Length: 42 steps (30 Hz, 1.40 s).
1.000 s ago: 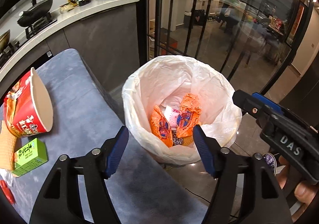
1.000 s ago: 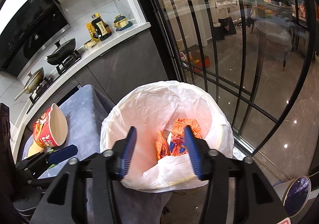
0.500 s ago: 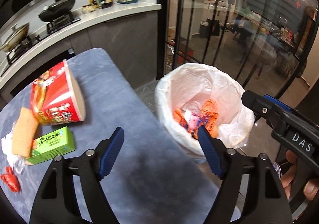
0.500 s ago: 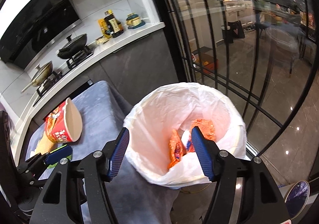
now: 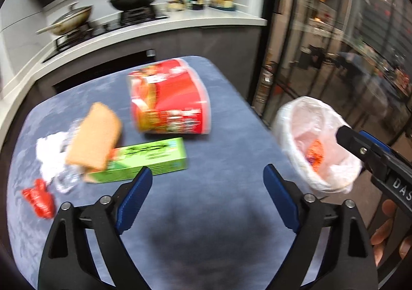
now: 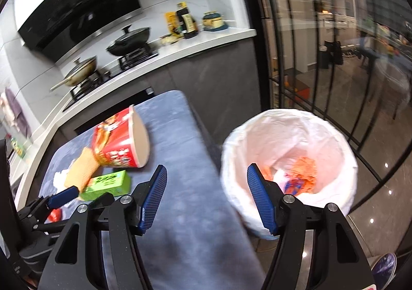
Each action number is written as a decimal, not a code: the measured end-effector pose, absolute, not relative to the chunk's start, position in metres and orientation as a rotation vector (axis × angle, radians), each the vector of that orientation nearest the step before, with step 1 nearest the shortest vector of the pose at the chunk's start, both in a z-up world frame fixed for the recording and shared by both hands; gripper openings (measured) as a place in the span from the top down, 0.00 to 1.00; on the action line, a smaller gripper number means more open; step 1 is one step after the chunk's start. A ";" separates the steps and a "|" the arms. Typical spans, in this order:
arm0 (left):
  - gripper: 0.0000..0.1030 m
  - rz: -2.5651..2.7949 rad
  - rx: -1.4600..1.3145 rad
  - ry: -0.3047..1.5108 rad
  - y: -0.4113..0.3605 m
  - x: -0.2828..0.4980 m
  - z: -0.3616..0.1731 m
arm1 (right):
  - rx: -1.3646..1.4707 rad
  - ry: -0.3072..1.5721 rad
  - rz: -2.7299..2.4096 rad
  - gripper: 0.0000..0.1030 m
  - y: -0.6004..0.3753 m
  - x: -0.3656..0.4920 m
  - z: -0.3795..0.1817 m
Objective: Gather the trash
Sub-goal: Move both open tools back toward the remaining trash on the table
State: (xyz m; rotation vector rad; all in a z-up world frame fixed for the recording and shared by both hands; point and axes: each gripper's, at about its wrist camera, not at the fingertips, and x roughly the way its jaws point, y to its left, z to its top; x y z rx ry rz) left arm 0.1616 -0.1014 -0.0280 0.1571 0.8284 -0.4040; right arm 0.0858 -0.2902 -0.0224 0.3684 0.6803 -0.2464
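Note:
On the blue-grey table [image 5: 219,202] lie a red noodle tub [image 5: 168,99] on its side, a green carton [image 5: 144,161], a tan wafer-like piece [image 5: 94,139], crumpled clear and white wrapping [image 5: 50,156] and a red wrapper [image 5: 38,198]. A bin with a white liner [image 5: 316,145] stands on the floor at the table's right end and holds orange wrappers [image 6: 301,176]. My left gripper [image 5: 207,196] is open and empty above the table, just short of the carton. My right gripper [image 6: 206,199] is open and empty, straddling the table edge beside the bin [image 6: 288,161].
A kitchen counter [image 6: 180,55] with pans, bottles and a hob runs behind the table. Black-framed glass doors [image 6: 334,58] stand to the right of the bin. The tub [image 6: 121,138] and carton [image 6: 108,184] also show in the right wrist view.
Both grippers have swung left, away from over the bin toward the table. The tub, carton and wrappers have come into the middle of the left wrist view. Both grippers stay open.

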 end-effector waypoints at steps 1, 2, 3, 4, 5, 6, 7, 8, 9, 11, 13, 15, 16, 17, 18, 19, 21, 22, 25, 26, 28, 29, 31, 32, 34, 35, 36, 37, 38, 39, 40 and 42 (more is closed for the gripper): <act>0.17 -0.377 0.152 0.827 -0.091 0.163 -0.028 | 0.363 0.682 -0.235 0.38 -0.283 0.088 -0.022; 0.17 -0.355 0.145 0.828 -0.080 0.165 -0.028 | 0.360 0.685 -0.223 0.38 -0.275 0.091 -0.022; 0.17 -0.329 0.137 0.832 -0.068 0.167 -0.029 | 0.358 0.688 -0.215 0.38 -0.270 0.093 -0.023; 0.17 -0.311 0.129 0.837 -0.060 0.169 -0.029 | 0.354 0.693 -0.204 0.38 -0.263 0.095 -0.023; 0.17 -0.286 0.114 0.843 -0.046 0.172 -0.030 | 0.350 0.696 -0.197 0.38 -0.258 0.097 -0.024; 0.17 -0.263 0.100 0.849 -0.035 0.174 -0.031 | 0.344 0.701 -0.188 0.38 -0.251 0.099 -0.024; 0.17 -0.243 0.091 0.851 -0.026 0.174 -0.031 | 0.339 0.706 -0.178 0.38 -0.245 0.102 -0.025; 0.17 -0.213 0.081 0.854 -0.014 0.176 -0.032 | 0.336 0.710 -0.168 0.38 -0.238 0.104 -0.026; 0.17 -0.179 0.073 0.858 -0.001 0.179 -0.034 | 0.335 0.713 -0.162 0.38 -0.234 0.106 -0.026; 0.16 -0.122 0.057 0.860 0.022 0.182 -0.036 | 0.332 0.722 -0.145 0.38 -0.222 0.112 -0.029; 0.13 -0.076 0.046 0.866 0.042 0.187 -0.039 | 0.326 0.734 -0.133 0.38 -0.213 0.116 -0.032; 0.12 -0.016 0.022 0.867 0.068 0.191 -0.044 | 0.320 0.746 -0.120 0.37 -0.202 0.121 -0.036; 0.12 0.002 0.014 0.869 0.077 0.193 -0.046 | 0.316 0.751 -0.114 0.38 -0.197 0.124 -0.037; 0.12 0.026 0.002 0.877 0.089 0.195 -0.049 | 0.313 0.758 -0.106 0.37 -0.191 0.127 -0.039; 0.12 0.043 -0.009 0.885 0.099 0.198 -0.052 | 0.310 0.763 -0.101 0.37 -0.187 0.130 -0.040; 0.12 0.057 -0.016 0.891 0.105 0.200 -0.055 | 0.307 0.769 -0.093 0.37 -0.182 0.132 -0.041; 0.12 0.087 -0.042 0.906 0.122 0.204 -0.062 | 0.295 0.779 -0.078 0.37 -0.171 0.138 -0.044; 0.12 0.095 -0.052 0.912 0.128 0.206 -0.064 | 0.289 0.785 -0.071 0.37 -0.166 0.140 -0.045; 0.12 0.107 -0.087 0.929 0.142 0.210 -0.071 | 0.279 0.800 -0.048 0.37 -0.151 0.148 -0.049; 0.12 0.108 -0.098 0.934 0.146 0.211 -0.073 | 0.275 0.803 -0.041 0.37 -0.147 0.150 -0.050; 0.12 0.105 -0.113 0.940 0.152 0.214 -0.076 | 0.263 0.813 -0.021 0.37 -0.135 0.156 -0.053; 0.12 0.104 -0.116 0.944 0.153 0.215 -0.078 | 0.258 0.817 -0.011 0.37 -0.130 0.159 -0.054; 0.12 0.099 -0.125 0.953 0.154 0.219 -0.082 | 0.252 0.824 0.005 0.37 -0.121 0.165 -0.056; 0.12 0.097 -0.130 0.959 0.156 0.221 -0.084 | 0.249 0.828 0.015 0.37 -0.115 0.168 -0.057; 0.15 0.094 -0.141 0.967 0.160 0.223 -0.089 | 0.243 0.834 0.033 0.37 -0.106 0.173 -0.058; 0.18 0.088 -0.150 0.972 0.161 0.225 -0.091 | 0.239 0.836 0.042 0.37 -0.101 0.176 -0.059; 0.21 0.082 -0.156 0.979 0.163 0.226 -0.093 | 0.236 0.837 0.051 0.37 -0.097 0.178 -0.059; 0.29 0.073 -0.163 0.985 0.164 0.227 -0.094 | 0.234 0.839 0.061 0.37 -0.092 0.181 -0.059; 0.34 0.065 -0.168 0.992 0.165 0.228 -0.096 | 0.232 0.842 0.071 0.37 -0.087 0.184 -0.059; 0.37 0.056 -0.176 1.000 0.167 0.230 -0.098 | 0.232 0.844 0.081 0.37 -0.083 0.186 -0.060; 0.44 0.047 -0.183 1.006 0.168 0.230 -0.100 | 0.232 0.846 0.091 0.37 -0.078 0.188 -0.061; 0.56 0.016 -0.204 1.024 0.170 0.232 -0.103 | 0.232 0.852 0.111 0.37 -0.069 0.192 -0.063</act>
